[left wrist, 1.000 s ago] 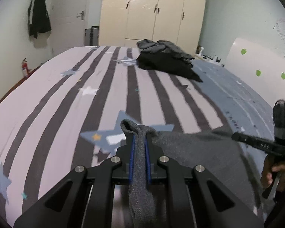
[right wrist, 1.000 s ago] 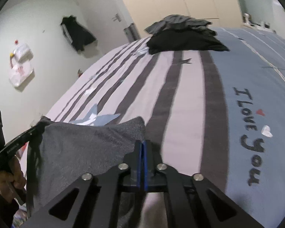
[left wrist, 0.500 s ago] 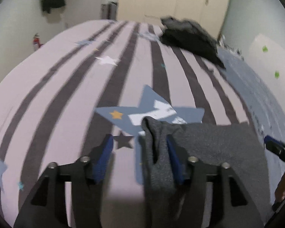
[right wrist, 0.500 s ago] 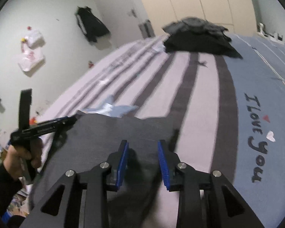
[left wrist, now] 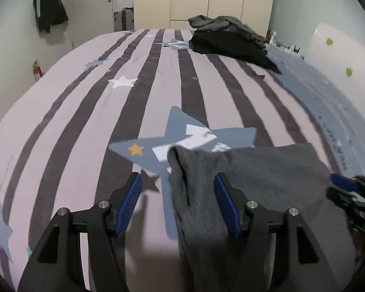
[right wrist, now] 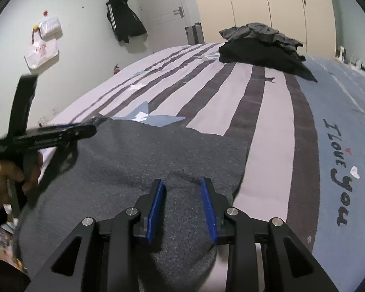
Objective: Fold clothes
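A grey knit garment point(right wrist: 138, 160) lies spread on the striped bed near the front edge; it also shows in the left wrist view point(left wrist: 255, 177). My left gripper point(left wrist: 177, 182) is open, its blue pads on either side of a bunched corner of the garment, not gripping it. It also appears at the left of the right wrist view point(right wrist: 95, 124). My right gripper point(right wrist: 182, 185) is open just above the garment's near right part; its tip shows at the right edge of the left wrist view point(left wrist: 345, 189).
A pile of dark clothes point(left wrist: 228, 41) lies at the far end of the bed point(left wrist: 73, 126), also in the right wrist view point(right wrist: 260, 48). Wardrobe doors point(left wrist: 206, 0) stand behind. A black jacket point(right wrist: 124, 22) hangs on the left wall.
Both grippers were shut on the grey garment's corners and held it up. They lowered it onto the bed and opened, so the garment now lies released.
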Motion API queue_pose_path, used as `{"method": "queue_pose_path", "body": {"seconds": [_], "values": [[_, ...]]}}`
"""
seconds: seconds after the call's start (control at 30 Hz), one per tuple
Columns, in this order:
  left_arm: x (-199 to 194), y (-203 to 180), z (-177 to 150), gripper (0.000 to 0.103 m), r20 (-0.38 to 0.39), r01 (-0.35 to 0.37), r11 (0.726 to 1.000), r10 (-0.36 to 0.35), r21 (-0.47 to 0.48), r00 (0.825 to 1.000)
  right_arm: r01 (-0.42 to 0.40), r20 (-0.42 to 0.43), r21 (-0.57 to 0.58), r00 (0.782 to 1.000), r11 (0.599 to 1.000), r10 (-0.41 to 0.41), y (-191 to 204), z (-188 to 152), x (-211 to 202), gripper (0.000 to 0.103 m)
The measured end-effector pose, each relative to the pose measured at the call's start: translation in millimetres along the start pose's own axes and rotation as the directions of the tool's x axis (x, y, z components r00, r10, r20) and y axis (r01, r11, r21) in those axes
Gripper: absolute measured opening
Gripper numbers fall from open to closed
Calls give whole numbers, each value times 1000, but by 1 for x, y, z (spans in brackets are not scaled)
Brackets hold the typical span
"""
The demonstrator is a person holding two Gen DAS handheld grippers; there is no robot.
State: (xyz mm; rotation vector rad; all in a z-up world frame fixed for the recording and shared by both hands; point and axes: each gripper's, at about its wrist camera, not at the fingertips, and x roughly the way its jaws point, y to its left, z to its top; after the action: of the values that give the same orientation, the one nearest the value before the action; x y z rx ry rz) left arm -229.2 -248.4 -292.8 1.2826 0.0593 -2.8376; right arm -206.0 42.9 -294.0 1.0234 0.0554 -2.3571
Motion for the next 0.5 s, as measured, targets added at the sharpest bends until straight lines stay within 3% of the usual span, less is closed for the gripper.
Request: {"method": "queue_pose_path", "body": {"seconds": [0.1,0.13,0.17,0.3,0.4,0.5], "values": [[13,22,6,56,-10,-36,996,35,-87,999,14,9,25,1000,1000,-14,-3,-3,2,28],[14,31,6,44,-14,-115,987,114,-111,993,18,14,36,1000,999,-19,-5,-6,1,28],[16,42,7,41,-21,-200,971,199,-134,980,23,19,47,1000,999,-24,-6,-8,0,28],[4,69,-1,41,-45,-91,971,83,-220,996,11,42,88,999,996,-15,-10,-13,-5,28],[-22,55,-20,41,-20,-56,989,54,-136,998,-21,51,120,999,993,15,-14,-10,-10,28],[-54,40,-40,42,-7,11,994,-12,-111,1000,-31,54,114,998,993,25,-10,-10,-21,28]]}}
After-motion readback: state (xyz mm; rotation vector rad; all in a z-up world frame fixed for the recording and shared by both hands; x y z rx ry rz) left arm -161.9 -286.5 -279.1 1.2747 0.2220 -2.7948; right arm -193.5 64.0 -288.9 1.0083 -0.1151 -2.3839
